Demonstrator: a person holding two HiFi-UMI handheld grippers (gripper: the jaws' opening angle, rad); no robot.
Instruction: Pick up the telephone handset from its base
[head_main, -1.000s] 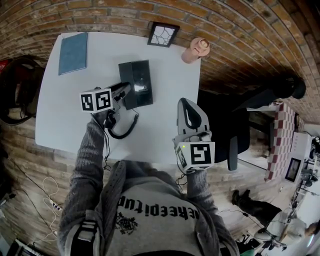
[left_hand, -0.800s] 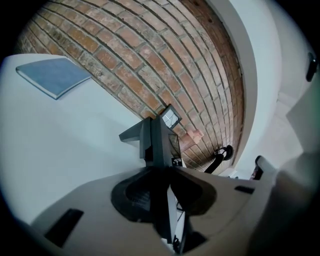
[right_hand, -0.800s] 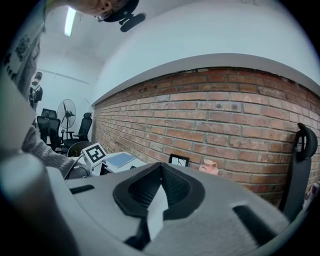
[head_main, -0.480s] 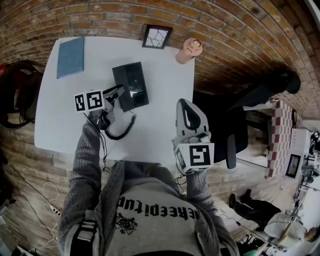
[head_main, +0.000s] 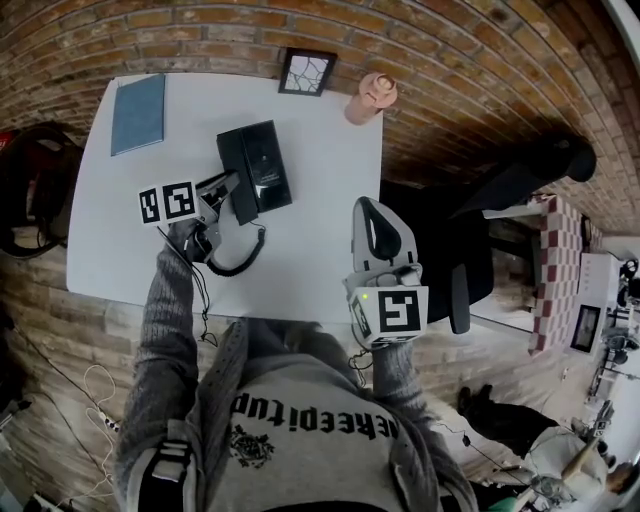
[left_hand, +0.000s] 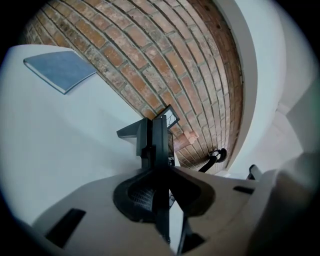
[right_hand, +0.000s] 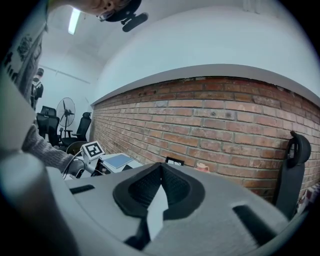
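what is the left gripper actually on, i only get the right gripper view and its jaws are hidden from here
observer: the left gripper has the black handset between its jaws, and they are closing on it.
operator: is it off the base yet
observer: no sign of that. In the head view the handset lies along the left side of the base, on the gripper's side.
operator: where does the cord run
observer: the coiled cord curls on the white table, on the person's side of the base and right beside the left gripper.
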